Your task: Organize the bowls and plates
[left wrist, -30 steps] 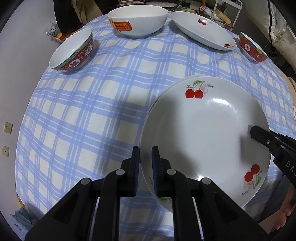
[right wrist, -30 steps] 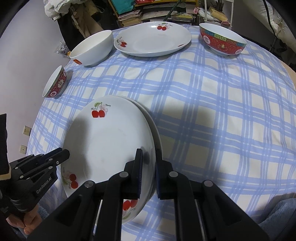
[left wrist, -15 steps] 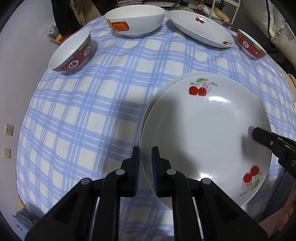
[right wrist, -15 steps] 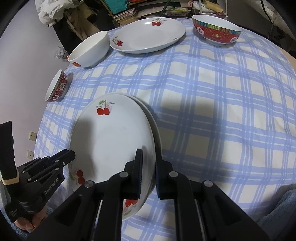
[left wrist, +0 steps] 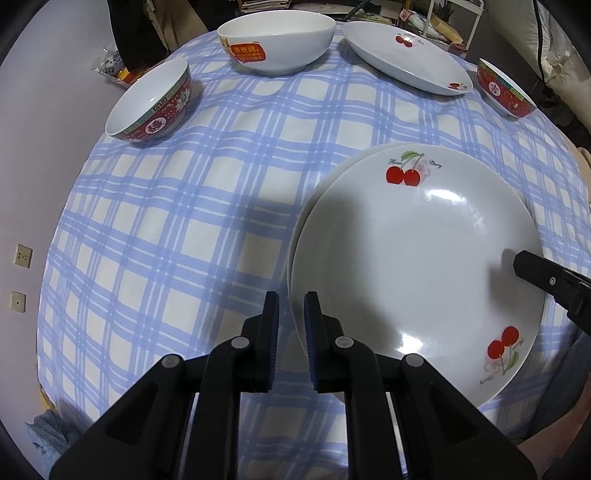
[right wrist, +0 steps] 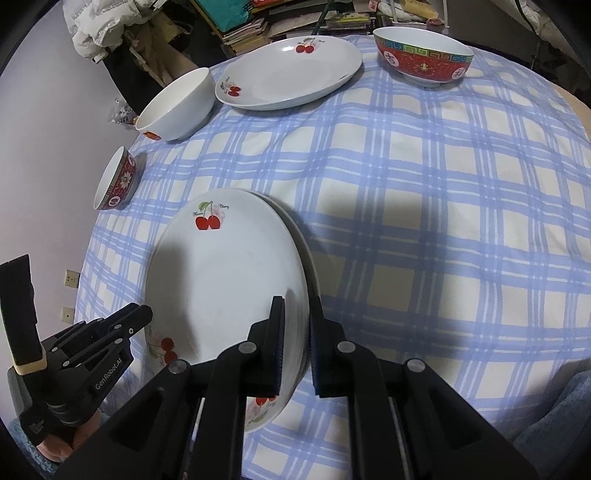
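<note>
A white plate with cherries (left wrist: 413, 266) lies slightly offset on a second white plate, whose rim (right wrist: 308, 256) peeks out behind it, near the table's front edge. My left gripper (left wrist: 291, 317) is shut on the top plate's left rim. My right gripper (right wrist: 297, 328) is shut on the top plate's (right wrist: 229, 280) right rim; whether its outer finger also touches the lower plate I cannot tell. At the far side stand a third cherry plate (left wrist: 406, 59), a white bowl with an orange sticker (left wrist: 277, 40) and two red patterned bowls (left wrist: 151, 103) (left wrist: 504, 88).
A blue checked tablecloth (left wrist: 166, 240) covers the round table. Shelves with books and papers (right wrist: 258, 26) stand behind it, with a white bundle (right wrist: 107, 22) to their left. A pale wall with sockets (left wrist: 22, 254) lies to the left. A person's hand (right wrist: 55, 446) holds the left gripper.
The right gripper has rolled a little on the plate's rim. Both grippers stay shut on the plate, which has hardly moved.
</note>
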